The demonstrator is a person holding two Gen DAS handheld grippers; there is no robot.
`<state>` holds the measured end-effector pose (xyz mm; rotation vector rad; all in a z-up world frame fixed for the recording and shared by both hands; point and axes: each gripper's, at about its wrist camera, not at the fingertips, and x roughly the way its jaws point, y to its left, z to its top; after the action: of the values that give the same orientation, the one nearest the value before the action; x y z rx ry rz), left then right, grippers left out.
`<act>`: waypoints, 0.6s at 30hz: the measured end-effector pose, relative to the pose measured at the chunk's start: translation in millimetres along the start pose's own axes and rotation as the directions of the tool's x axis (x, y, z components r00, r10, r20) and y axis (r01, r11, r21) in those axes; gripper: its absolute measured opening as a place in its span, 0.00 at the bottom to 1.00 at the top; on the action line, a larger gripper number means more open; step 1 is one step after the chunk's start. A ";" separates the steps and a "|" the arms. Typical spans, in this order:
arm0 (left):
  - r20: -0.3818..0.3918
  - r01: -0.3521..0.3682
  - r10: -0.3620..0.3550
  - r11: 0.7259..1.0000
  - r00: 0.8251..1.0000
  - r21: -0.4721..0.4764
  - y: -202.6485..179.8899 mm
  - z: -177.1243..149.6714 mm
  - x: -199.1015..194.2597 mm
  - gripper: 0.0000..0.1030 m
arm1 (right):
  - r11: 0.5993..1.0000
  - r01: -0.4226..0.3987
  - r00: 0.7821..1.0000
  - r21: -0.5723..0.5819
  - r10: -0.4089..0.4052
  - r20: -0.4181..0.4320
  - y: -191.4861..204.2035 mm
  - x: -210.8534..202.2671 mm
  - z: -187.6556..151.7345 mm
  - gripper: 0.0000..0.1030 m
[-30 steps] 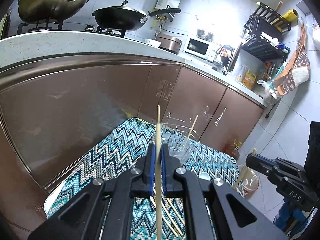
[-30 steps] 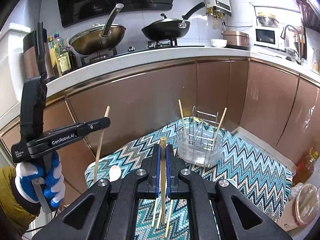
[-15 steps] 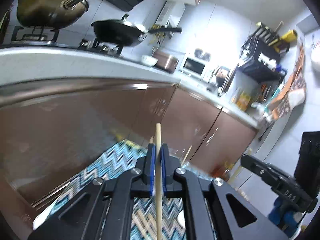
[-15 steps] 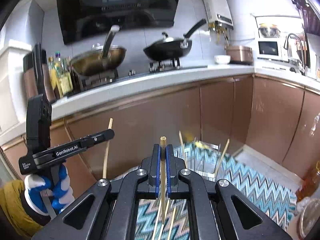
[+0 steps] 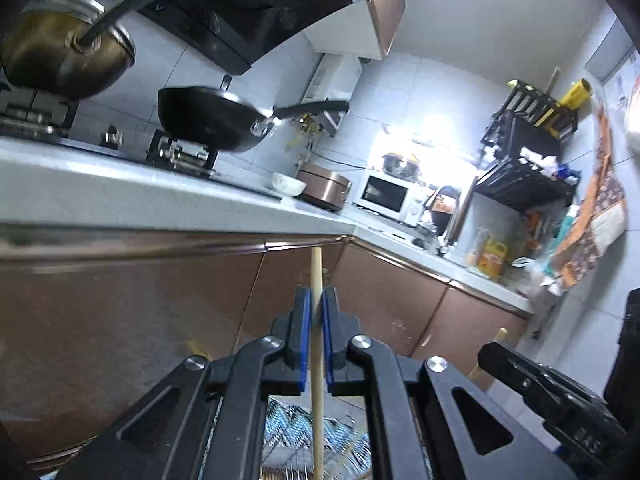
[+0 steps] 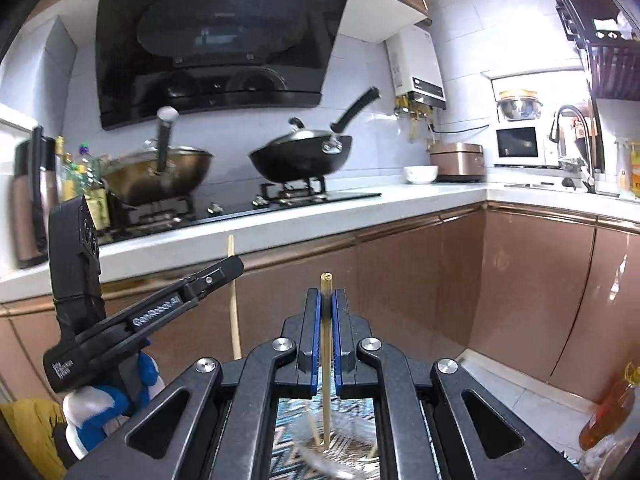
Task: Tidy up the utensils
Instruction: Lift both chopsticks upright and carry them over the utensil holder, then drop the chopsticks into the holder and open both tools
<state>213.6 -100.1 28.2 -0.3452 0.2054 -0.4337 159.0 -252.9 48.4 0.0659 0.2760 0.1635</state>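
Room: kitchen with an L-shaped white countertop [image 6: 420,194] over brown cabinet doors [image 6: 400,280]; black range hood [image 6: 216,40] on the tiled wall.
Stove: brass-coloured pan [image 6: 160,180] and black wok [image 6: 300,160] sit on the burners, handles raised.
Counter right end: white bowl [image 6: 420,174], copper rice cooker [image 6: 456,162], microwave [image 6: 518,146], then the sink tap [image 6: 576,140].
Edges: the counter lip runs straight across both views, above the level of the gripper tips; the corner of the L lies to the right.
Open room: bare tiled floor [image 6: 500,384] to the right along the cabinets; a black wall rack [image 5: 528,152] hangs over the far counter.
Below: a blue zigzag cloth [image 5: 288,428] shows through the gripper frames; in the right wrist view a blurred clear holder [image 6: 332,440] lies on it.
Left gripper [image 5: 316,312]: clamped tight on a wooden chopstick [image 5: 317,280].
Left chopstick axis: upright, tip above the pads, shaft running down through the frame towards the cloth.
Right gripper [image 6: 327,308]: closed on a second chopstick [image 6: 326,288].
Right chopstick axis: upright, blunt end just above the pads, lower end hanging over the holder.
Spacing: the grippers are side by side and apart, each visible at the other's edge of view.
Hand: a blue-and-white glove [image 6: 108,400] grips the left handle.
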 end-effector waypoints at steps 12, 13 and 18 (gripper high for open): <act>0.030 -0.139 0.137 0.986 0.990 0.092 4.8 -88.3 64.3 0.06 | 0.998 0.061 0.993 0.006 -0.060 -0.102 -30.4 69.9 -83.5 0.05; 0.026 -0.144 0.142 0.985 0.990 0.097 5.7 -92.1 66.4 0.06 | 0.998 0.068 0.991 -0.002 -0.068 -0.112 -30.0 71.6 -89.7 0.05; -0.016 -0.153 0.154 0.986 0.988 0.069 14.1 -100.6 71.0 0.06 | 0.997 0.083 0.983 0.003 -0.081 -0.162 -31.3 79.9 -108.4 0.05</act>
<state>255.2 -148.0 -78.3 -0.2565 0.2357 -0.2913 209.6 -265.6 -79.6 0.0504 0.4408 0.0858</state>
